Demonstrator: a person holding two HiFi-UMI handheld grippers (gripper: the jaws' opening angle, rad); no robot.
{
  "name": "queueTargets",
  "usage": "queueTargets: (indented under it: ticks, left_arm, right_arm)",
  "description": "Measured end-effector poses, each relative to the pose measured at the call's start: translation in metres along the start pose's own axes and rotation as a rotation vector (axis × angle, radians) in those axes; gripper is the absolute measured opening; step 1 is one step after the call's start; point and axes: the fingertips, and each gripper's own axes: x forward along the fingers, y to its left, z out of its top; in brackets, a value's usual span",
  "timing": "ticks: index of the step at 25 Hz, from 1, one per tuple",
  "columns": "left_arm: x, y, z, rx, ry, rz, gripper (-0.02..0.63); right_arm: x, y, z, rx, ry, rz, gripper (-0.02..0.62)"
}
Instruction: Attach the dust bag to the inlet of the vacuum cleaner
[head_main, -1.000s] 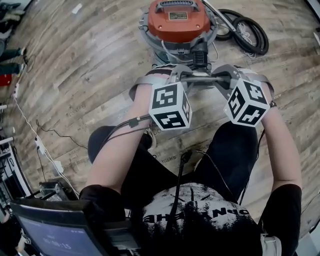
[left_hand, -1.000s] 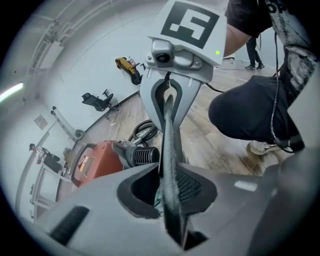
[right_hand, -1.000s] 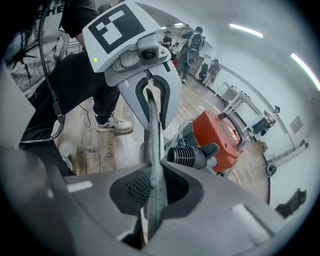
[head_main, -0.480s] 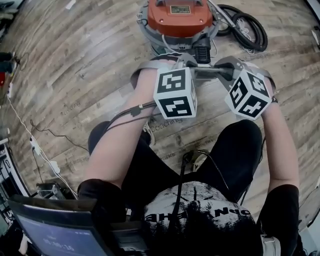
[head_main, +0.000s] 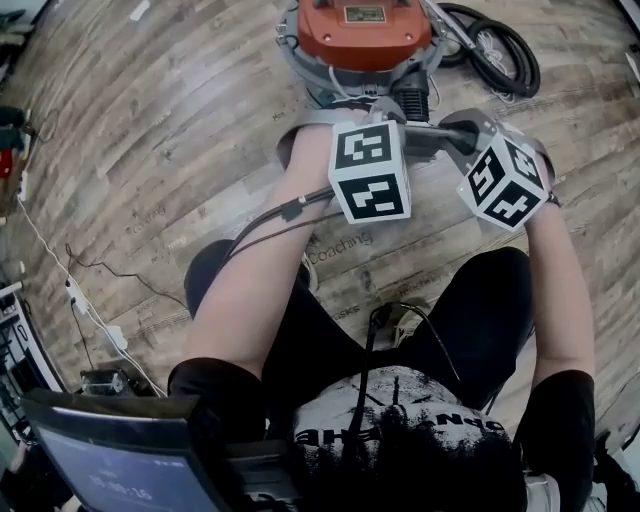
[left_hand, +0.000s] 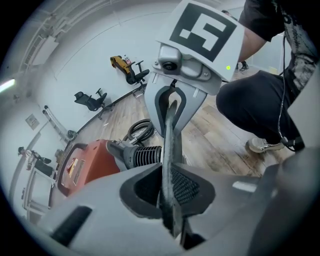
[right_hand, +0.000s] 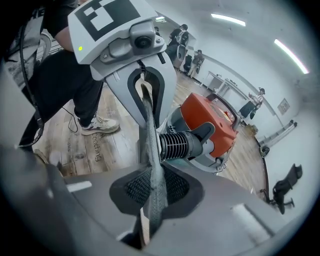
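Dust bag (left_hand: 169, 145): stretched between both tools, just short of vacuum cleaner's (head_main: 362, 30) ribbed inlet (right_hand: 177, 145). Left hand-held gripper (left_hand: 168, 189): jaws have just been closing, narrow on bag's edge. Right hand-held gripper (right_hand: 152, 189): likewise clamped (two-handed hold, so fitting can likely begin).

We reach both bare arms out ahead of us, the left forearm (head_main: 262, 285) and the right forearm (head_main: 562, 290) running from near to far and drawing in toward each other. At the far end our left gripper (left_hand: 168, 192) and right gripper (right_hand: 152, 194) face each other almost tip to tip, both pitched steeply down. The left jaws have just been closing and pinch the thin grey edge of the dust bag (left_hand: 170, 145). The right jaws are clamped on that same edge from the opposite side.
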Motion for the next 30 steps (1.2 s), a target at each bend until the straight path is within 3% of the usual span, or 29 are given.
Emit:
queueTargets:
  ticks: [8, 13, 18, 22, 30]
  left_arm:
    - [0.001, 0.007, -0.006, -0.066, -0.017, 0.007, 0.034]
    - [0.017, 0.010, -0.026, -0.093, 0.037, -0.021, 0.034]
    - [0.011, 0.012, -0.010, -0.136, -0.038, -0.030, 0.034]
    - [0.012, 0.013, 0.015, -0.094, -0.078, -0.022, 0.031]
    - [0.009, 0.014, 0.008, -0.148, -0.093, -0.037, 0.031]
  right_arm:
    - [0.000, -0.006, 0.007, -0.094, 0.044, 0.023, 0.032]
    - [0.001, -0.010, 0.024, -0.211, 0.093, 0.042, 0.032]
    - [0.003, -0.014, 0.007, -0.093, 0.053, 0.065, 0.037]
    - [0.013, -0.020, -0.018, -0.012, 0.061, 0.052, 0.034]
    - [0.010, -0.026, -0.006, -0.021, 0.060, -0.036, 0.038]
